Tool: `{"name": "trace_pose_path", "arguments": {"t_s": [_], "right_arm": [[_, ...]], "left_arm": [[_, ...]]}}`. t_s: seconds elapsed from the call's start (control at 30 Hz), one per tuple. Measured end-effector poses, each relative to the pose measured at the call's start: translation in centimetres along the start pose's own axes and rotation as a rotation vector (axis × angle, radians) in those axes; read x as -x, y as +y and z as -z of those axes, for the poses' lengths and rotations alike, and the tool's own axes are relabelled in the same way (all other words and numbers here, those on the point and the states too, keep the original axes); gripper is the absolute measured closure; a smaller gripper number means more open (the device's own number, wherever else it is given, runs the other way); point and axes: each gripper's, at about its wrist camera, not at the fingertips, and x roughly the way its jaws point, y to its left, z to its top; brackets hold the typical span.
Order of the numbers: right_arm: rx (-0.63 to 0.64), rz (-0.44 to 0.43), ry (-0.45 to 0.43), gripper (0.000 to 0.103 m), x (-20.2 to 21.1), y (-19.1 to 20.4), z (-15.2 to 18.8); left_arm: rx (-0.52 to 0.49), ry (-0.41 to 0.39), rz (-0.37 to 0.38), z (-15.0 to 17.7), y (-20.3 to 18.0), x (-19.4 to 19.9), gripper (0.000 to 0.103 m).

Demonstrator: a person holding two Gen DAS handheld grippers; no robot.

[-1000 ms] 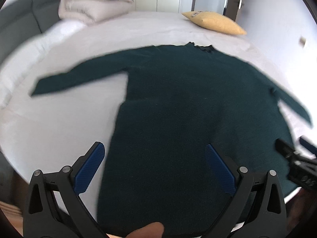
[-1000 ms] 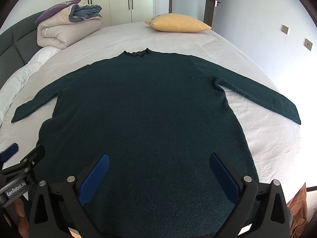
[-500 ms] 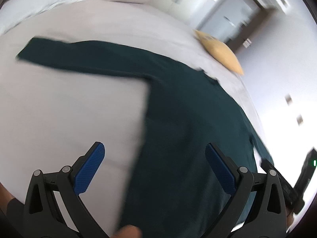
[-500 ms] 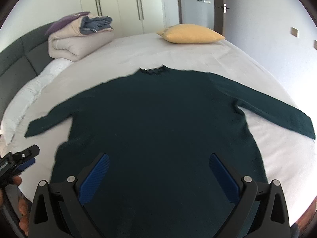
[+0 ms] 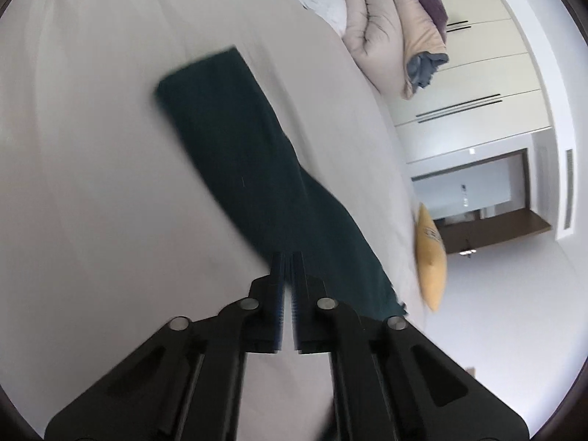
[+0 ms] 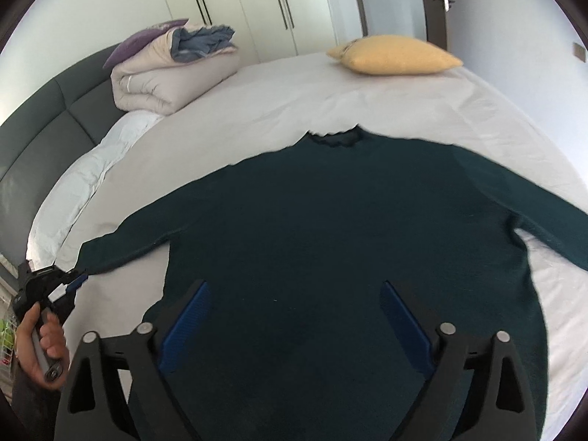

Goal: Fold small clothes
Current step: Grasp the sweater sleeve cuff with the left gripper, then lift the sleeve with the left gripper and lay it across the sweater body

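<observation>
On the bed (image 5: 92,147), seen along the left gripper (image 5: 287,257), 1 dark green sleeve (image 5: 235,154) of the sweater runs away from the tips toward its cuff. The 2 blue-padded fingers (image 5: 279,294) stand pressed together right at the sleeve's near stretch; the picture is blurred there, and I cannot tell whether cloth is pinched between them or merely lies under them. A folded duvet (image 5: 389,25) and a yellow pillow (image 5: 431,261) sit farther off on the sheet.

From the right gripper (image 6: 294,321), the whole sweater (image 6: 349,239) shows, spread flat with its front body, collar and both sleeves laid out wide. This gripper's fingers (image 6: 183,323) stand wide apart but are drawing in, hovering above the lower body of the garment with nothing held; only the cloth beneath lies between them. At the far left edge, a hand (image 6: 36,345) holds the other gripper at the tip of that sleeve, which lies straight on the sheet.

By my reckoning the folding has barely begun: no fold is made. Both sleeves have to come in, then the body needs doubling over.
</observation>
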Motion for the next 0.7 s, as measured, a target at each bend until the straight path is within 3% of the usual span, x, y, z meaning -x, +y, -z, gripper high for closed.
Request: {"name": "trace_pose_path", "arguments": {"t_s": [0.1, 0.37, 0.57, 0.7], "right_arm": [[-0.026, -0.012, 0.025, 0.016, -1.1, -0.1, -0.5], [-0.054, -0.033, 0.036, 0.016, -2.1, -0.3, -1.0], [-0.068, -0.039, 0.053, 0.016, -2.9, -0.6, -0.9], [-0.074, -0.042, 0.057, 0.016, -3.0, -0.9, -0.9]], "left_arm": [[0.042, -0.032, -0.001, -0.8, 1.4, -2.0, 0.103], [0.272, -0.116, 0.004, -4.3, 7.8, -0.2, 0.103], [0.347, -0.118, 0.003, -5.0, 9.5, -1.3, 0.102], [0.364, -0.137, -0.056, -4.1, 7.7, -1.2, 0.101]]}}
